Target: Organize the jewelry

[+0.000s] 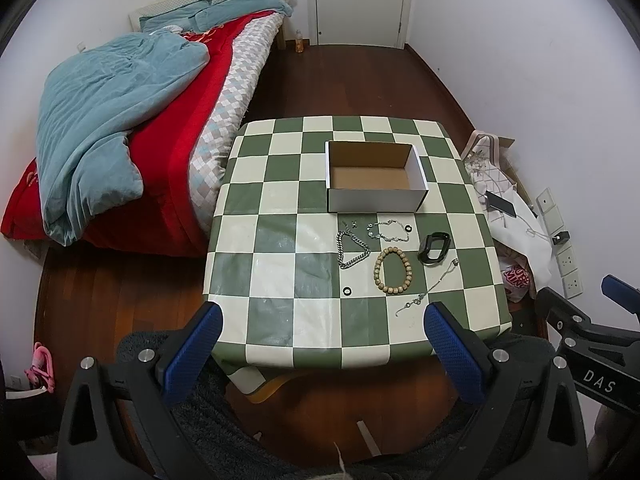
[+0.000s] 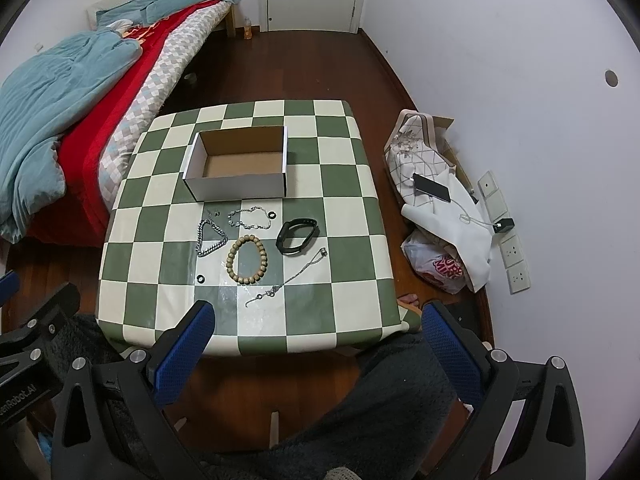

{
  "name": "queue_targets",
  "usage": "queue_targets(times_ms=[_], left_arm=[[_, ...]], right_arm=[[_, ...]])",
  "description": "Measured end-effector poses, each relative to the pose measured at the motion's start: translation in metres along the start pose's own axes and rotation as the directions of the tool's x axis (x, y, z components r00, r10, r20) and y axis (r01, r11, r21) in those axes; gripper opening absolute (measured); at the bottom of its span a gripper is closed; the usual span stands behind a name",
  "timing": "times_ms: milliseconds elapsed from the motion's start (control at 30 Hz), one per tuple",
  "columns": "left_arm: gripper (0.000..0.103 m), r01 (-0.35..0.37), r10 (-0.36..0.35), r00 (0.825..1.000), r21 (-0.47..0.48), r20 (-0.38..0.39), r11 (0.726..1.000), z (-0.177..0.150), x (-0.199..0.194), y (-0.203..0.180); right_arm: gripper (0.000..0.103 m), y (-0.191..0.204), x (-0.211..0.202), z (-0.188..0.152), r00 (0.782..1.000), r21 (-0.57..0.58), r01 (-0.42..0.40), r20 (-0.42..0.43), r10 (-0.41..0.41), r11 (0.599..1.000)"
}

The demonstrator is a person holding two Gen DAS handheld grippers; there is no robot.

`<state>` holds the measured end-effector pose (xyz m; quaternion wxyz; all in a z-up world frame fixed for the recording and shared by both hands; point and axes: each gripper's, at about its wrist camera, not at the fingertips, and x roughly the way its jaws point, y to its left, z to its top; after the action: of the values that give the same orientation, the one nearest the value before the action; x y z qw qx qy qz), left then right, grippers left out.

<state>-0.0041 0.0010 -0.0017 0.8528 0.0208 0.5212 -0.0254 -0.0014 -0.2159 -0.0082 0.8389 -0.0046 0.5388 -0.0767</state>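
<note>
An open, empty cardboard box (image 1: 376, 176) (image 2: 240, 164) stands on the checkered table (image 1: 280, 264) (image 2: 340, 280). In front of it lie a wooden bead bracelet (image 1: 393, 271) (image 2: 247, 259), a thick silver chain (image 1: 352, 249) (image 2: 210, 237), a thin silver bracelet (image 1: 390, 230) (image 2: 250, 218), a black wristband (image 1: 434, 247) (image 2: 298, 236), a thin silver necklace (image 1: 430, 288) (image 2: 288, 278) and two small black rings (image 1: 347, 291) (image 1: 408, 228). My left gripper (image 1: 322, 320) is open and empty at the near table edge. My right gripper (image 2: 318, 320) is open and empty there too.
A bed (image 1: 140, 120) with blue and red bedding stands left of the table. Bags, a phone (image 2: 432, 188) and a charger cable lie on the floor to the right, by the wall. A white door (image 1: 360, 0) is at the back.
</note>
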Motion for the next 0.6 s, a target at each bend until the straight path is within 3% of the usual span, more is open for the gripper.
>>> queue_targets(times_ms=[600], left_arm=[[0.103, 0.002, -0.002, 1.0, 0.0, 0.001, 1.0, 0.0018, -0.0041, -0.0014]], right_arm=[[0.103, 0.0, -0.0014, 0.0009, 1.0, -0.003, 0.002, 0.005, -0.002, 1.0]])
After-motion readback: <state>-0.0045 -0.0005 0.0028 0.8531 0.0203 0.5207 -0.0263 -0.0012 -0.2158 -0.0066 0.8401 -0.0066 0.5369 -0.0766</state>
